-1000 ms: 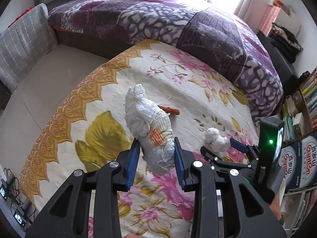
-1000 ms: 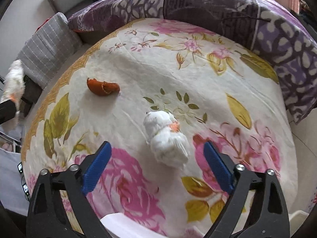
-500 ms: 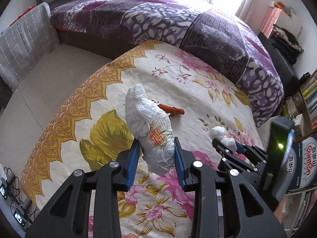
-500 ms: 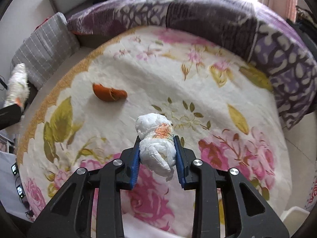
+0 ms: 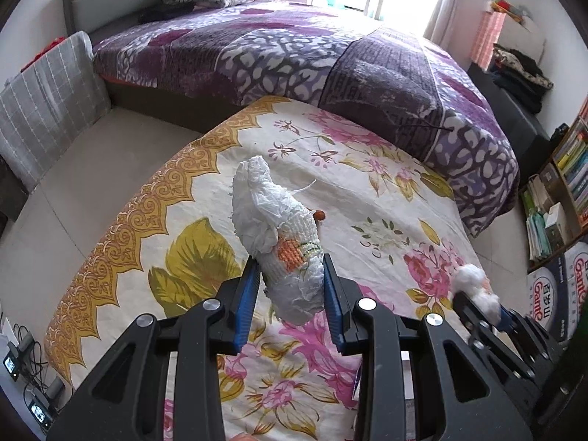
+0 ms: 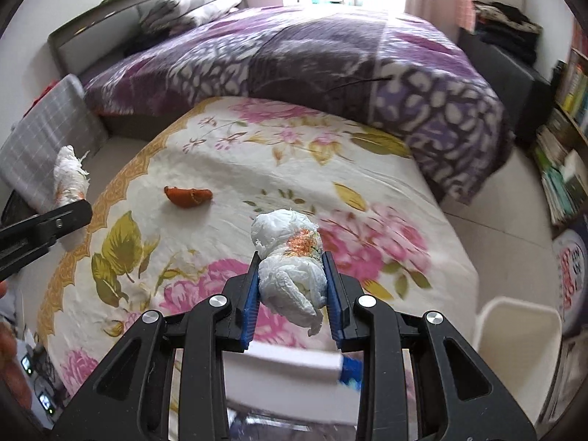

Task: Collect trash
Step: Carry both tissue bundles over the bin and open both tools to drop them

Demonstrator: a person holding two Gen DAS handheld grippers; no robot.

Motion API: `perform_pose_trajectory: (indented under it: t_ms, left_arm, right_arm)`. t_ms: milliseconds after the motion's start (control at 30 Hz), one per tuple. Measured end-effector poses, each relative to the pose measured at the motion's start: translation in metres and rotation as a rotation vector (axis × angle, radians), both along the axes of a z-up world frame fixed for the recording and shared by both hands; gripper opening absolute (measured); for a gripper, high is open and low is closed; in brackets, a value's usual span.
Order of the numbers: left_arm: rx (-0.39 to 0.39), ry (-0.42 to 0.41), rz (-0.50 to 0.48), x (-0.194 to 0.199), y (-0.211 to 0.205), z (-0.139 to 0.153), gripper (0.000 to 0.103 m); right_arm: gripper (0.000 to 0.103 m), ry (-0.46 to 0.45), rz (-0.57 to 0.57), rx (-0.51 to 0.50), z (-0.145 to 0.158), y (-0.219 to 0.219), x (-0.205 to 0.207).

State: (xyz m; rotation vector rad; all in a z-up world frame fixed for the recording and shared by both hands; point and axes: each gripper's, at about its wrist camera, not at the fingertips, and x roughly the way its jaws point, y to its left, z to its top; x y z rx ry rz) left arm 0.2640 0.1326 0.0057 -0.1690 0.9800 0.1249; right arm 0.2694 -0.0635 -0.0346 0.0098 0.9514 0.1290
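My left gripper point(image 5: 288, 286) is shut on a long crumpled white tissue wad point(image 5: 279, 235) with an orange stain, held above the floral cloth point(image 5: 367, 191). My right gripper point(image 6: 292, 286) is shut on a shorter white tissue wad point(image 6: 290, 257), also orange-stained, lifted off the cloth. An orange peel point(image 6: 188, 196) lies on the cloth to the left in the right wrist view; in the left wrist view only its tip point(image 5: 319, 215) peeks out behind the wad. The right gripper with its wad point(image 5: 477, 290) shows at the lower right of the left wrist view, the left one point(image 6: 70, 180) at the left of the right wrist view.
A bed with a purple quilt point(image 5: 294, 55) lies behind the floral cloth. A grey checked cushion point(image 5: 44, 103) stands at the left, bookshelves point(image 5: 566, 183) at the right. A white bin point(image 6: 514, 341) sits at the lower right, a white box point(image 6: 294, 364) under the right gripper.
The right gripper closed on the small tissue wad and lifted it off the cloth. The left gripper kept its wad and rose slightly.
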Motion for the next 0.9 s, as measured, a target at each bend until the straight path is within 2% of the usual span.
perform_pose_trajectory:
  t_ms: [433, 700, 900]
  left_arm:
    - [0.078, -0.013, -0.098, -0.014, -0.049, -0.009, 0.033]
    - [0.104, -0.016, -0.151, -0.018, -0.082, -0.016, 0.033]
    - [0.118, -0.032, -0.206, -0.021, -0.117, -0.018, 0.033]
  right_arm:
    - [0.030, -0.019, -0.150, 0.014, -0.008, -0.061, -0.052]
    - [0.030, -0.035, -0.248, 0.009, -0.017, -0.101, -0.068]
    - [0.030, -0.048, -0.307, 0.006, -0.013, -0.132, -0.075]
